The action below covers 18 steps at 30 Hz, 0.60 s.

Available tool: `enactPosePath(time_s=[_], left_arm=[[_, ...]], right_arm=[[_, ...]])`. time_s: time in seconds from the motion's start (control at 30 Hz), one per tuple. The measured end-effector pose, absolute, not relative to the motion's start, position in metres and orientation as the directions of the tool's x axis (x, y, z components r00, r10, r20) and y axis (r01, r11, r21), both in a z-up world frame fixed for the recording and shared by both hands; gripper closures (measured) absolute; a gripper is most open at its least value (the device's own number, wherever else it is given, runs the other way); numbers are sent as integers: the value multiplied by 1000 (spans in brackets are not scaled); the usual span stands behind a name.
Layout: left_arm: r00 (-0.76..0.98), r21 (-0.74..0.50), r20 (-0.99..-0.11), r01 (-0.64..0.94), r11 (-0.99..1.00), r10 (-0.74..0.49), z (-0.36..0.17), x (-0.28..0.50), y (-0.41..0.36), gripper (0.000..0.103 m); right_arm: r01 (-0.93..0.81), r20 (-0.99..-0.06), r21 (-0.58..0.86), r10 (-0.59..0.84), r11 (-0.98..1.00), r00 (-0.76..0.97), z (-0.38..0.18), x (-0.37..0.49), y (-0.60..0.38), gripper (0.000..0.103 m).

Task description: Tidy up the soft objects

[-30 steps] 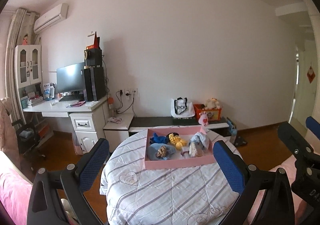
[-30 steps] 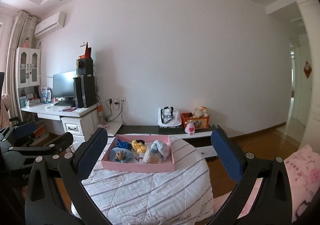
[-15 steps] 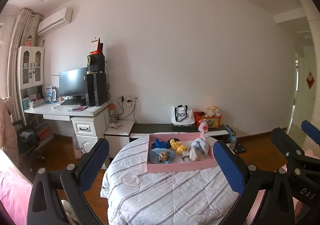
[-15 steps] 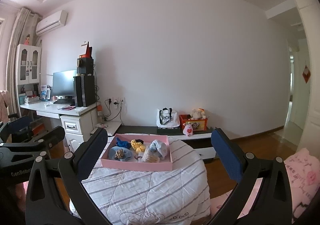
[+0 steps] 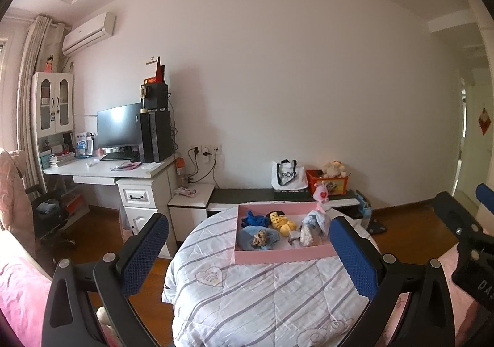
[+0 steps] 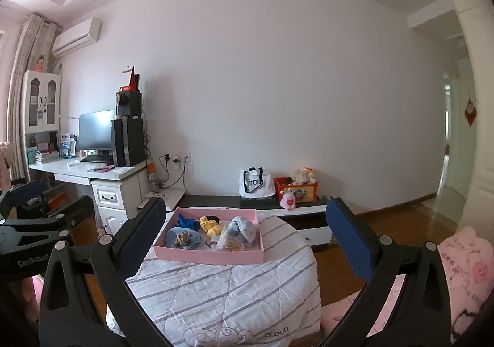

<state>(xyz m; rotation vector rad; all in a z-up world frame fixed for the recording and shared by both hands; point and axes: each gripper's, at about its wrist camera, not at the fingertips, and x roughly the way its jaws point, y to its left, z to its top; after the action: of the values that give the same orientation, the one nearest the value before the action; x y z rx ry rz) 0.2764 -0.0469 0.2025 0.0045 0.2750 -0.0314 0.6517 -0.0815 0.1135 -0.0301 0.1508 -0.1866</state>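
A pink tray (image 5: pixel 278 255) sits on a round table under a white striped quilt (image 5: pixel 262 294). In it lie several soft toys: a blue one (image 5: pixel 254 219), a yellow one (image 5: pixel 282 222), a light blue cloth with a small brown toy (image 5: pixel 261 237), and a pale blue bundle (image 5: pixel 315 223). The tray also shows in the right wrist view (image 6: pixel 210 255). My left gripper (image 5: pixel 247 251) is open and empty, held back from the tray. My right gripper (image 6: pixel 244 242) is open and empty, also short of the tray.
A white desk (image 5: pixel 108 171) with monitor and speakers stands at the left. A low dark bench (image 5: pixel 278 192) by the wall holds a white bag (image 5: pixel 288 175) and an orange toy box (image 5: pixel 328 181). Pink bedding (image 6: pixel 463 266) lies at the right. A doorway (image 6: pixel 450 146) opens far right.
Both grippers have tilted up and drawn back a little, so the tray sits lower and smaller in both views. Both stay open and empty.
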Motion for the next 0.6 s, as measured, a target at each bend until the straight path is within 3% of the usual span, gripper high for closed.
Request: enactPosePath(time_s=[0.6], left_arm=[[965,-5,-262,20,1000,-21,199,275,-43,0]], right_arm=[[186,-165,-43,-191,982,968,114,651,-84,0]])
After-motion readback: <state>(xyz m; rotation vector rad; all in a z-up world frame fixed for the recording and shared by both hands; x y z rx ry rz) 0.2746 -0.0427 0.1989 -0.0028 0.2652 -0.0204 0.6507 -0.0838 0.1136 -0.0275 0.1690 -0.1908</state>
